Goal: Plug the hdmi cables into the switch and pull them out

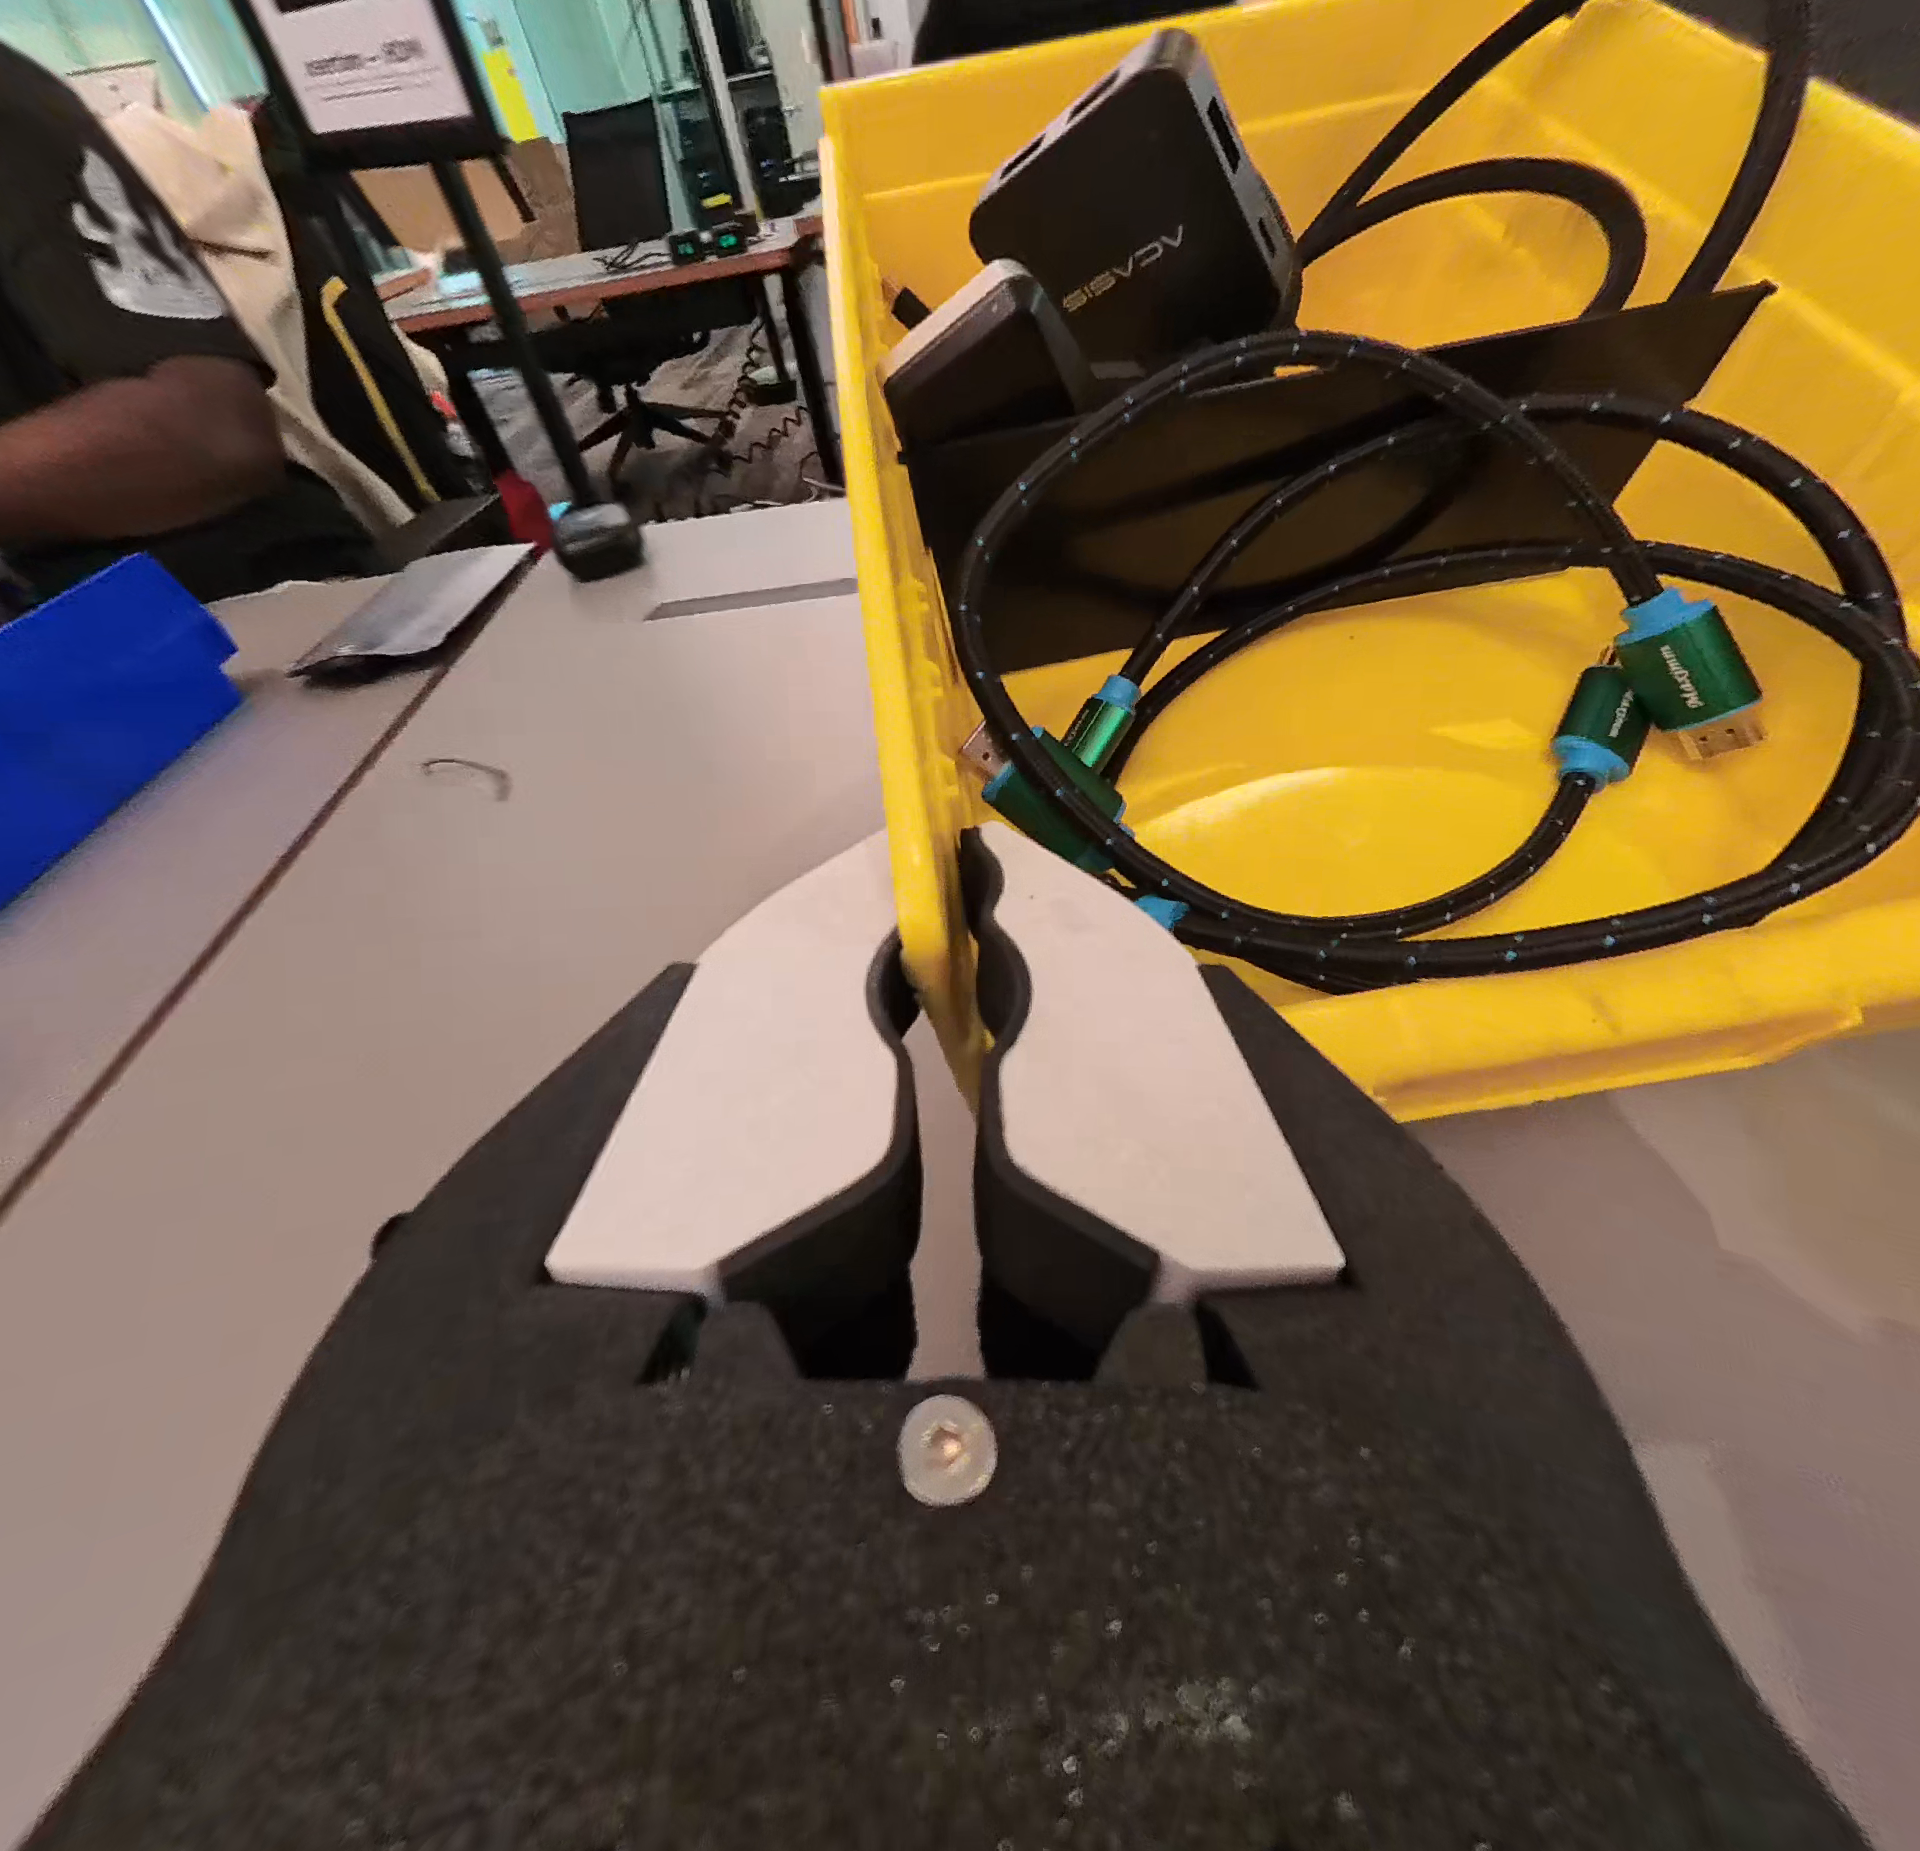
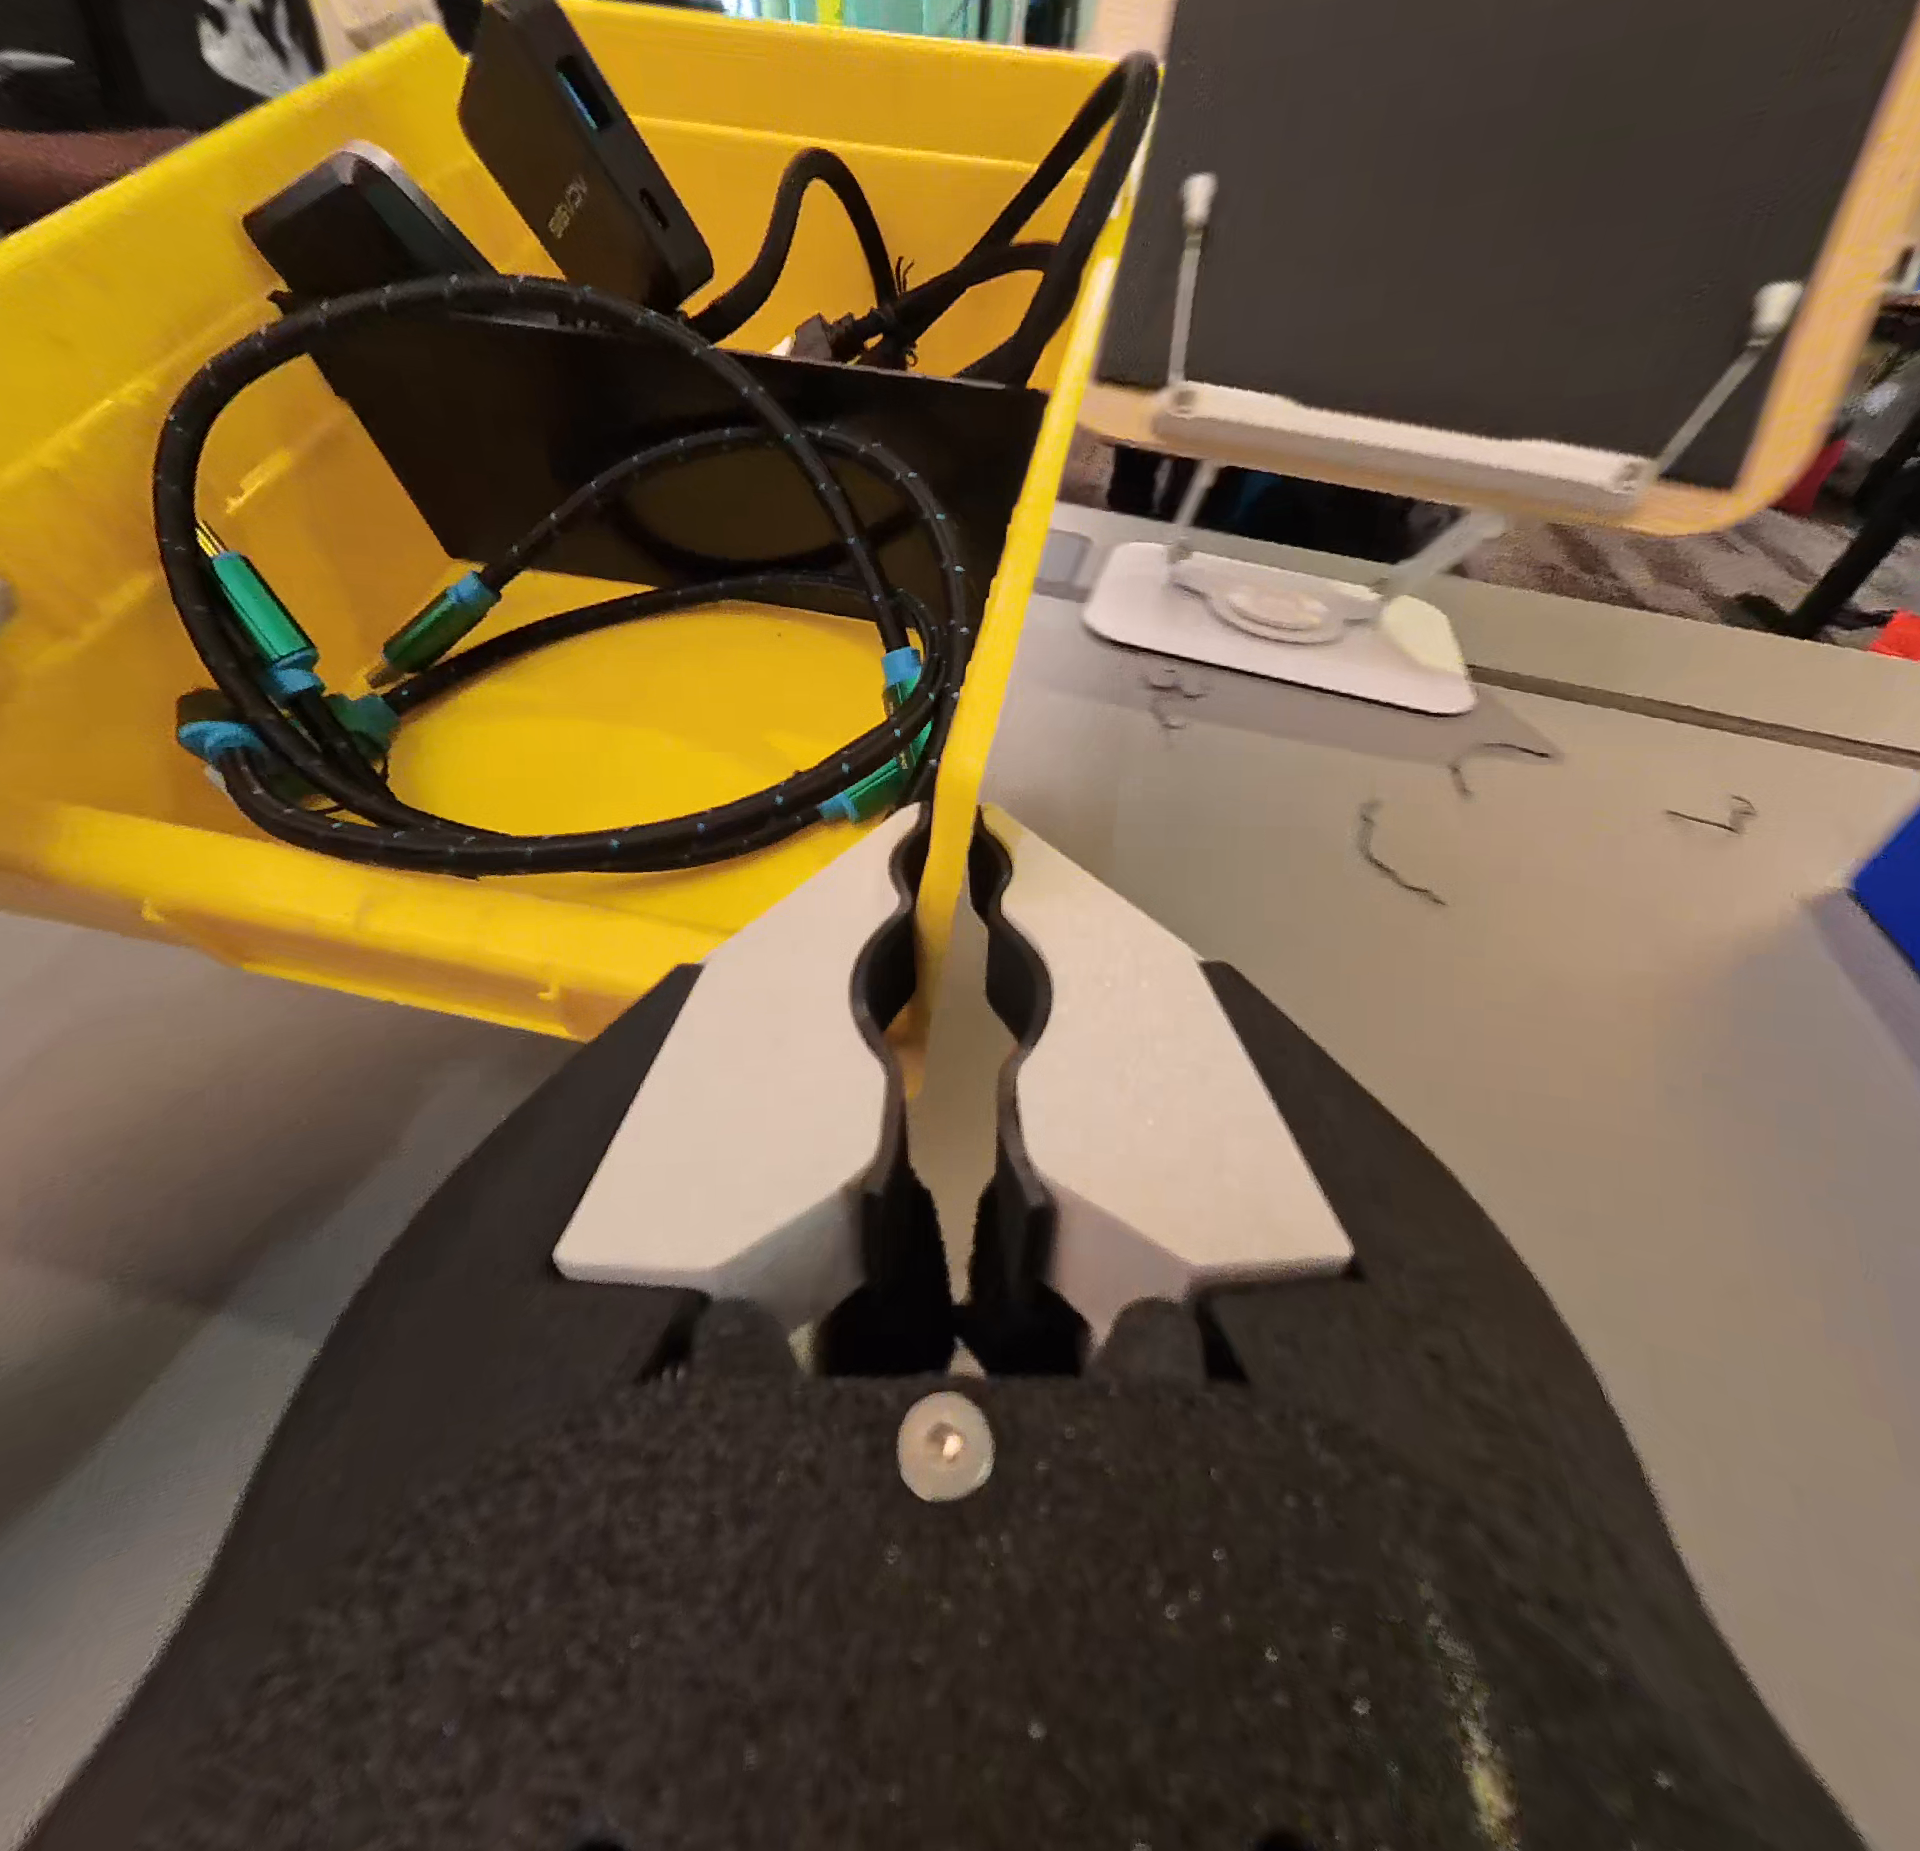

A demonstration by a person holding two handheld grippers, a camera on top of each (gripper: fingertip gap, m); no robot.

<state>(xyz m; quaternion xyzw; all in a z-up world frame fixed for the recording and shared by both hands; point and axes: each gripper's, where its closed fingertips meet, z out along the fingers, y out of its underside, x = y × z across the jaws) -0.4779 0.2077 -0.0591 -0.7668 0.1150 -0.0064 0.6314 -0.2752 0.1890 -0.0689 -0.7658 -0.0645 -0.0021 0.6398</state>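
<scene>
A yellow bin (image 1: pixel 1558 1012) holds a black switch box (image 1: pixel 1132 212) propped at its back, a smaller black box (image 1: pixel 977 357) beside it, and coiled black braided HDMI cables (image 1: pixel 1351 928) with green plugs (image 1: pixel 1688 674). My left gripper (image 1: pixel 940 887) is shut on the bin's left wall. In the right wrist view the same bin (image 2: pixel 312 928) shows the switch box (image 2: pixel 582 149), the cables (image 2: pixel 540 845) and the green plugs (image 2: pixel 255 606). My right gripper (image 2: pixel 951 845) is shut on the bin's right wall. The bin looks tilted.
The bin sits on a grey table (image 1: pixel 520 866). A blue bin (image 1: pixel 94 700) and a black pouch (image 1: pixel 416 606) lie to the left, with a sign stand (image 1: pixel 592 544) and a person's arm (image 1: pixel 125 440) behind. To the right stands a white tablet stand (image 2: pixel 1288 627) and a blue item (image 2: pixel 1891 887). The tips of one gripper are about 20 cm away from the tips of the other.
</scene>
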